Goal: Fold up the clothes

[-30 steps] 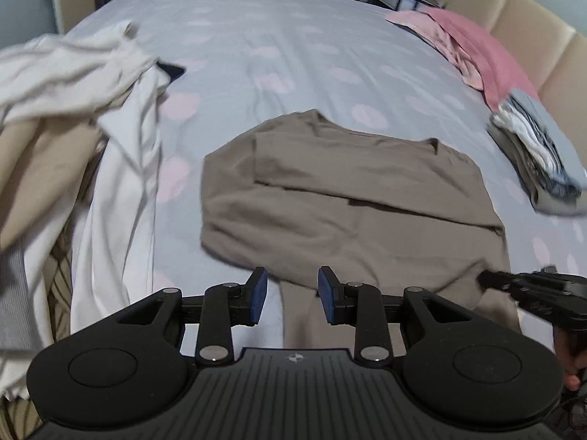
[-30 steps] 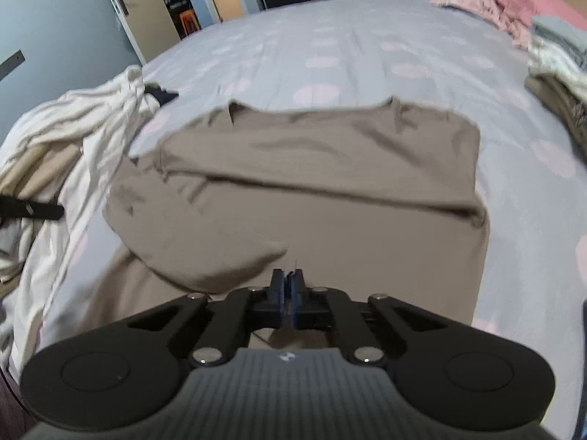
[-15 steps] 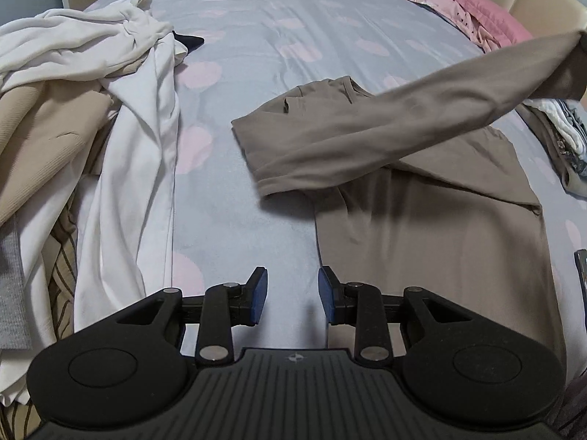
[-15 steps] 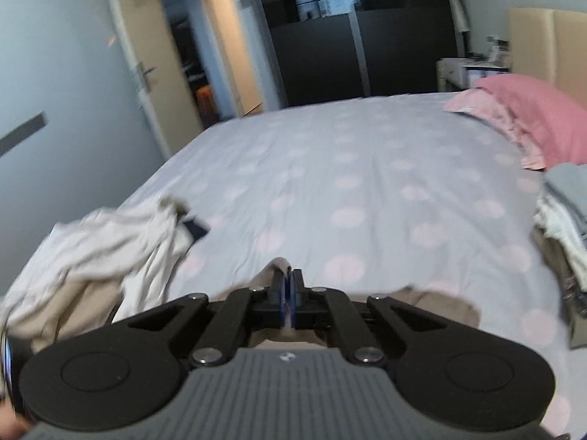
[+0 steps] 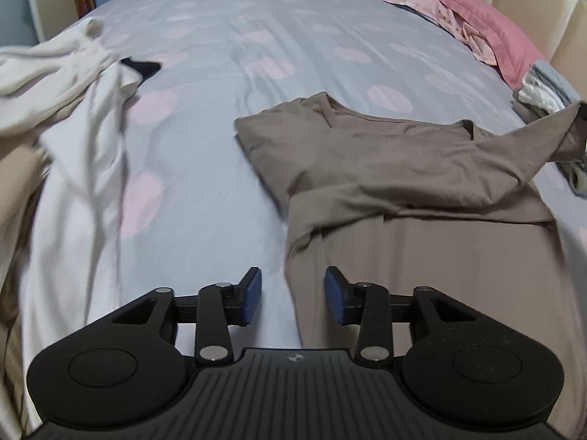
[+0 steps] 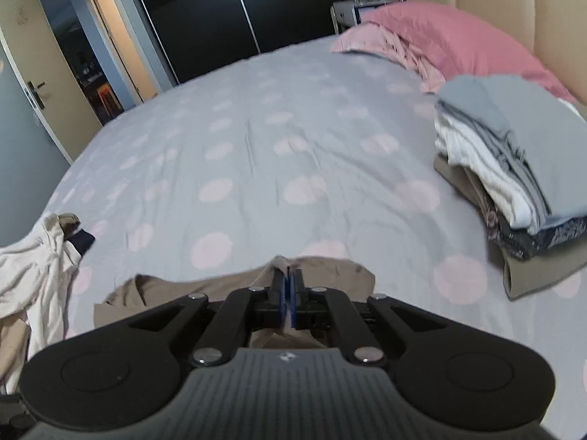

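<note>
Left claw sits low and level, blue pads spread wide apart, nothing between them. Right claw is raised and tipped forward, its pads pressed tight together, a pinch of taupe sleeve caught between them.

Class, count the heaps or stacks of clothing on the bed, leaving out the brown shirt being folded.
2: a folded stack near the pink pillow, and a loose white heap at the bed's opposite edge, partly out of frame.
</note>
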Available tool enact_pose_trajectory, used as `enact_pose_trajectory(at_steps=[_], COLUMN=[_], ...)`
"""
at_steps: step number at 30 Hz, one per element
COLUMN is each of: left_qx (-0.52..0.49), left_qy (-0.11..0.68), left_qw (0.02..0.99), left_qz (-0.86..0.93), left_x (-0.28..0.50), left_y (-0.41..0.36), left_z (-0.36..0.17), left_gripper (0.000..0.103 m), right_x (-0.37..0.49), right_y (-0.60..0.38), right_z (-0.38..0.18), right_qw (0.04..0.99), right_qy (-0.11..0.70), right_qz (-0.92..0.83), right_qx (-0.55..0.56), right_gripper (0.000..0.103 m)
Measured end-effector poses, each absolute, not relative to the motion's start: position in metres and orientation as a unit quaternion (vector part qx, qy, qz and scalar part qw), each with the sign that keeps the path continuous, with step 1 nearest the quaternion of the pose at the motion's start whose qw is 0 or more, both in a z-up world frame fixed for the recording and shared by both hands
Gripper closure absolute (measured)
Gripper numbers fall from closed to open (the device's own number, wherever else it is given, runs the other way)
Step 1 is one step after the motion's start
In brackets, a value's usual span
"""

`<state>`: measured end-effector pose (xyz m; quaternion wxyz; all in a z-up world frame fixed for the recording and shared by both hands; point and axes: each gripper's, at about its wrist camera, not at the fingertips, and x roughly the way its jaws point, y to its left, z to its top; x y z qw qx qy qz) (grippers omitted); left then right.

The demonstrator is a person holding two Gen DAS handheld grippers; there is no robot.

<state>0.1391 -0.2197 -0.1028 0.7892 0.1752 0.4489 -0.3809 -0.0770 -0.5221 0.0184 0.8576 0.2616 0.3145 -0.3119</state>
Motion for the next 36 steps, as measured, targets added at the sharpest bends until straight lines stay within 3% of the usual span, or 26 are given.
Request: enact_pose_trajectory(at_steps=[4,8,18,22,26,27,36], left_qx=[0.201,0.227,0.191,0.206,0.168,0.164,0.103], left_qy=[0.429,0.408,0.421,0.424,0.429,0.423,0.443], left_qw=[0.791,0.793,0.806,0.797,0.779,0.779,0.798], left_qz=[-0.387,-0.392,-0.370,-0.379,-0.425,-0.432,-0.396], left_x=[0.141,0.144,0.171,0.169,0.175,0.175,0.219], left_y=[-0.236,-0.252,-0.227,-0.228,-0.220,-0.220,-0.255], left_z=[-0.107,-0.111,-0.110,-0.110,-0.094,-0.089,-0.085], left_gripper=[0.067,0.099,0.101,0.098,0.061,0.059,0.055], right_x=[-0.075,-0.074,-0.076,-0.072,-0.077,-0.078,-0.080], right_y=[-0.523,-0.527,-0.564,-0.569,-0.564,-0.563,-0.572], right_z=[0.010,0.004,-0.027,-0.046,-0.054,-0.056,-0.073], right_qw=[0.857,0.852,0.803,0.792,0.796,0.798,0.792], right_qy=[0.327,0.336,0.370,0.388,0.396,0.396,0.391], right_qz=[-0.307,-0.305,-0.356,-0.351,-0.333,-0.330,-0.317], right_qx=[0.256,0.261,0.304,0.314,0.314,0.313,0.345], right_gripper=[0.099,0.099,0.100,0.094,0.083,0.075,0.069])
